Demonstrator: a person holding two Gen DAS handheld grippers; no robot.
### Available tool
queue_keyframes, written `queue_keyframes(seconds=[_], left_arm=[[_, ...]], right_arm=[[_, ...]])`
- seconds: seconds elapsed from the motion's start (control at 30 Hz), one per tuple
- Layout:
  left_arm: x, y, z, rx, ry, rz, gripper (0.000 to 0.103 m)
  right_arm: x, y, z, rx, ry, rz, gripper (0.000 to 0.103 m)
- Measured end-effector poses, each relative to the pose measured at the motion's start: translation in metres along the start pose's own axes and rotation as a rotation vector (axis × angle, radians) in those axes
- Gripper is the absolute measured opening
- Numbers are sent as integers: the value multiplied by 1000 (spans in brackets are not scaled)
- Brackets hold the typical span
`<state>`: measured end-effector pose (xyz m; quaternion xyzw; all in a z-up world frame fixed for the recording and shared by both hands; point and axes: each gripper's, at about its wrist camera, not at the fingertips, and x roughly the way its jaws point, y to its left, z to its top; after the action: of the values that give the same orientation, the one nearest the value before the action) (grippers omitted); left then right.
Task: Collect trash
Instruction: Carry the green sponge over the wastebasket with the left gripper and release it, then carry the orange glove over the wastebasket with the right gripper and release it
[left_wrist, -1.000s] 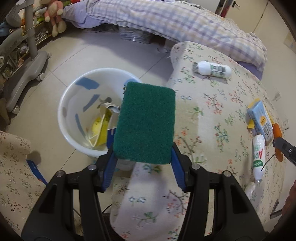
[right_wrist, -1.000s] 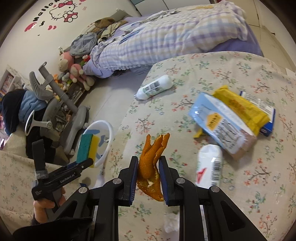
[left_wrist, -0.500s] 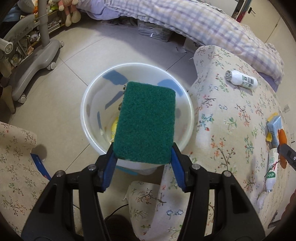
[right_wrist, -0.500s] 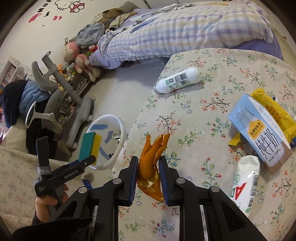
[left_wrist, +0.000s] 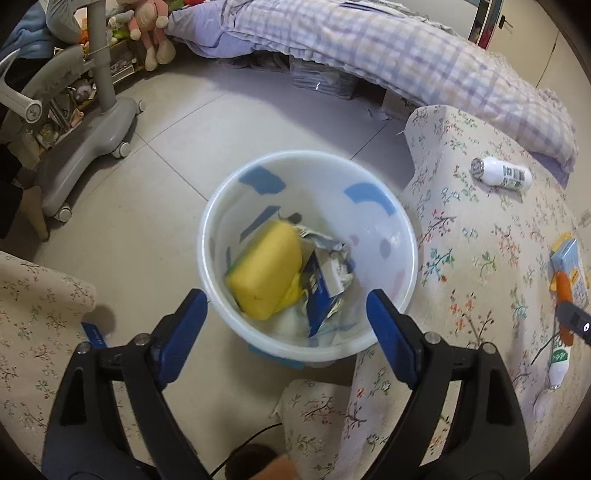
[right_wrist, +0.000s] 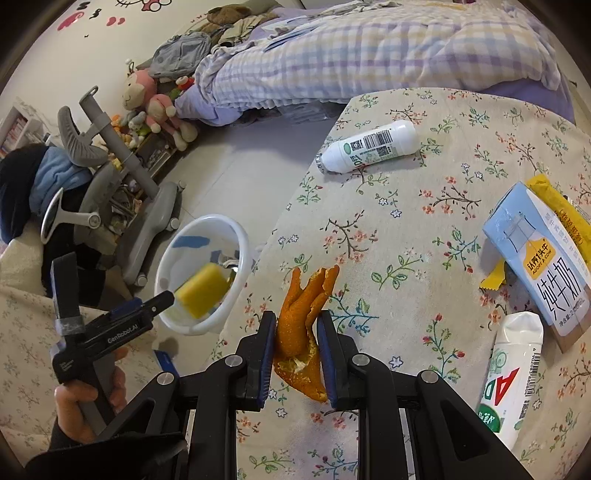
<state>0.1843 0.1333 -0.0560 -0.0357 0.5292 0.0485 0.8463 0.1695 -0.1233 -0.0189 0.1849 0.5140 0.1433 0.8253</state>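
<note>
My left gripper (left_wrist: 286, 301) is open and empty, just above the near rim of the white bin (left_wrist: 218, 206) on the floor. A yellow and green sponge (left_wrist: 267, 269) lies yellow side up in the bin, on crumpled wrappers (left_wrist: 325, 269). The right wrist view shows the sponge (right_wrist: 202, 290) blurred at the bin (right_wrist: 242, 236) and the left gripper (right_wrist: 162, 297) beside it. My right gripper (right_wrist: 295, 325) is shut on an orange peel (right_wrist: 301, 314) over the flowered table (right_wrist: 406, 229).
On the table lie a white bottle (right_wrist: 369, 147), a blue milk carton (right_wrist: 543, 254), a yellow wrapper (right_wrist: 557, 206) and a second white bottle (right_wrist: 511, 376). A grey chair base (left_wrist: 88, 147) stands left of the bin. A bed (left_wrist: 369, 40) is behind.
My left gripper opened over the bin and let go of the sponge, which dropped in. My right gripper moved further left over the table with the peel still held.
</note>
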Motion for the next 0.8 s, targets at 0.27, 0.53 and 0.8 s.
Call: queue_keyframes(seconds=[0.27,0.53,0.8], left_arm=[[-1,2,-12,30,46,34,88],[-10,11,-17,31,53,29,88],[-15,37,-18,-19,66,68,90]], right_arm=[[4,5,0,-8,5,0,23],[14,21,1,-27,10,2,23],[34,40,8,-47,24,50,24]])
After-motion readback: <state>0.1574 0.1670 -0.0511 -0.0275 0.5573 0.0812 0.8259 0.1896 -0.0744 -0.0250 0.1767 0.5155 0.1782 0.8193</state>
